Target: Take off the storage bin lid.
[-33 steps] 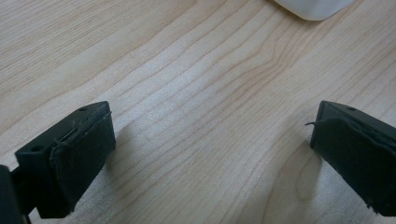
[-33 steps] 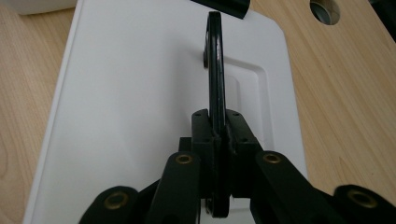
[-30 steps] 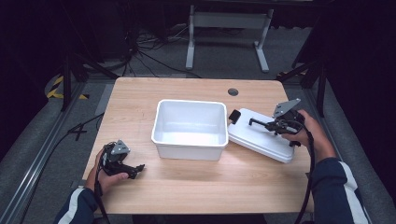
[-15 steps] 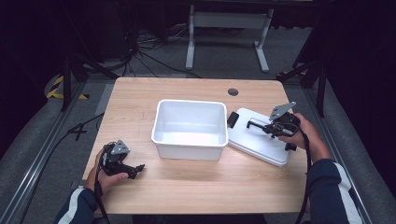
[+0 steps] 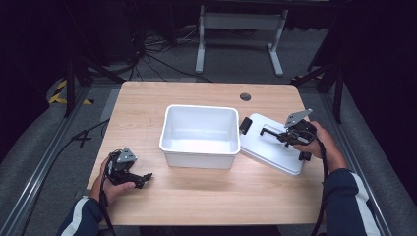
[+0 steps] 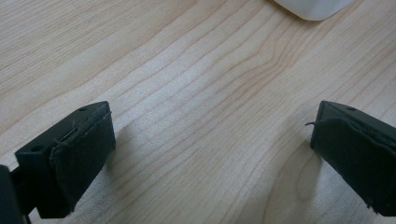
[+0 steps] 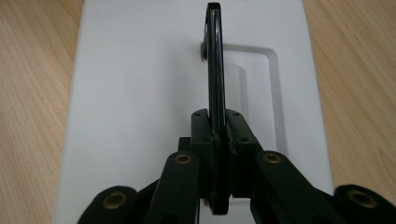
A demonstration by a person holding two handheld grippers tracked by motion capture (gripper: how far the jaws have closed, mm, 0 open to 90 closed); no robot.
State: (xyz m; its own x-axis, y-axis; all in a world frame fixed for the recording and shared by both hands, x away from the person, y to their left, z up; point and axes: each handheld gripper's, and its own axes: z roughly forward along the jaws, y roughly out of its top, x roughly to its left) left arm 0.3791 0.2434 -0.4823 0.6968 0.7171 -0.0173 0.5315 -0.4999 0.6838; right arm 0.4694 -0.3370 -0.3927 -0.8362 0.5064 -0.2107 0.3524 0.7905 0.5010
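Right gripper [image 7: 211,135] clamps the lid [image 5: 272,143] handle [image 7: 215,60]; left gripper [image 6: 210,158] gapes idle. A thin-edge pinch may slip, dropping it.

Left gripper [image 6: 212,154]: two black jaws w/ padded faces stand wide apart, nothing btwn them. Both hang just over the pale wood-grain table [image 6: 196,88], casting soft shadows. Rounded corner of a white plastic bin [image 6: 313,7] at top edge, well apart from jaws.
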